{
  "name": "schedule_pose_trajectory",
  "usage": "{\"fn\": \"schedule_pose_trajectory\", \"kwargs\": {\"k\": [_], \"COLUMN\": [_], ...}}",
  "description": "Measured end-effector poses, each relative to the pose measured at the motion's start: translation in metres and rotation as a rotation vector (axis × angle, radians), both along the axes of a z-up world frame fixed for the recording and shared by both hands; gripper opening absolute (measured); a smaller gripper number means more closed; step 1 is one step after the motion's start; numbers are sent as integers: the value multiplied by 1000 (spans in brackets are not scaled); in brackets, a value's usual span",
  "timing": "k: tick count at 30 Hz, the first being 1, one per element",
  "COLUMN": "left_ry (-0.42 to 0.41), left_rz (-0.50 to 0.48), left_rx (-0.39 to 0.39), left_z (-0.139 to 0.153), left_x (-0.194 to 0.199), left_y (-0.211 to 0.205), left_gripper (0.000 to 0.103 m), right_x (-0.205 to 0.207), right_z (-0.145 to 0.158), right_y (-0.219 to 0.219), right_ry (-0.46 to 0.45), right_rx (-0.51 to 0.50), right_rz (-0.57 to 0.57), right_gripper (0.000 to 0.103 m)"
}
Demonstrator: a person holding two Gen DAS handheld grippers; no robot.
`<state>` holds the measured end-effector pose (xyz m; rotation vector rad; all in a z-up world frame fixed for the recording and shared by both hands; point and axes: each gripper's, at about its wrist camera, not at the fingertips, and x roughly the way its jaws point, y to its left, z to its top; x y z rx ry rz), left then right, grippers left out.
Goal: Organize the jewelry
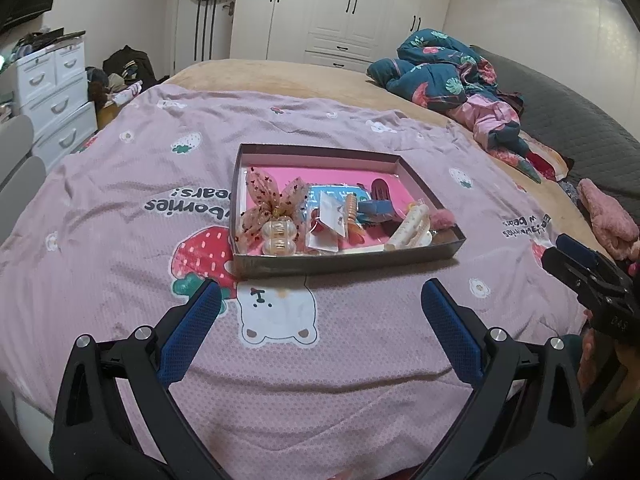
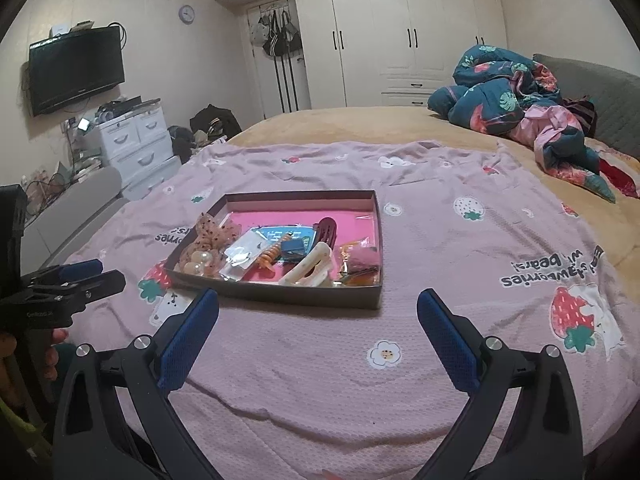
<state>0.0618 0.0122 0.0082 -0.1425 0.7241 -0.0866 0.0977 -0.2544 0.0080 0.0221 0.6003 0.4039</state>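
On the bed: a pink strawberry-and-bear blanket (image 1: 120, 208) is spread flat, with a shallow cardboard tray (image 1: 344, 261) resting on it.
Tray contents: a sheer beige bow (image 1: 267, 200), a cream claw clip (image 1: 410, 228), a maroon clip (image 2: 326, 230), an orange spiral tie (image 2: 271, 255) and a blue card (image 2: 280, 236), all crowded toward the near side.
Left gripper (image 1: 320, 300): blue-padded fingers spread wide, nothing between them, hovering above the blanket just short of the tray.
Right gripper (image 2: 318, 308): likewise spread and empty, near the tray's front edge.
Background: a crumpled teal floral quilt (image 2: 500, 96) and white wardrobes (image 2: 400, 32).
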Motion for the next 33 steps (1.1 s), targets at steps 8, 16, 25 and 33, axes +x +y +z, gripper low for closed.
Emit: {"fn": "schedule_pose_trajectory", "kwargs": {"k": [8,16,25,33], "left_ry": [-4,-7,3,6], "left_rz": [-14,-4,-3,0], "left_rx": [7,6,10,12], "left_z": [1,3,1,0], "left_x": [-2,-2,-3,-2], "left_y": [-6,-5,-4,-4], "left_gripper": [94,94,94,94], "right_x": [-2,-1,-1,-2], "right_z": [-3,-4,-4,-4], "right_y": [1,1,3,4], "right_ry": [9,18,17,20], "right_rx": [-9,-9,-14,-13], "right_rz": [-3,-2,4,7], "right_gripper": [99,99,99,99]}}
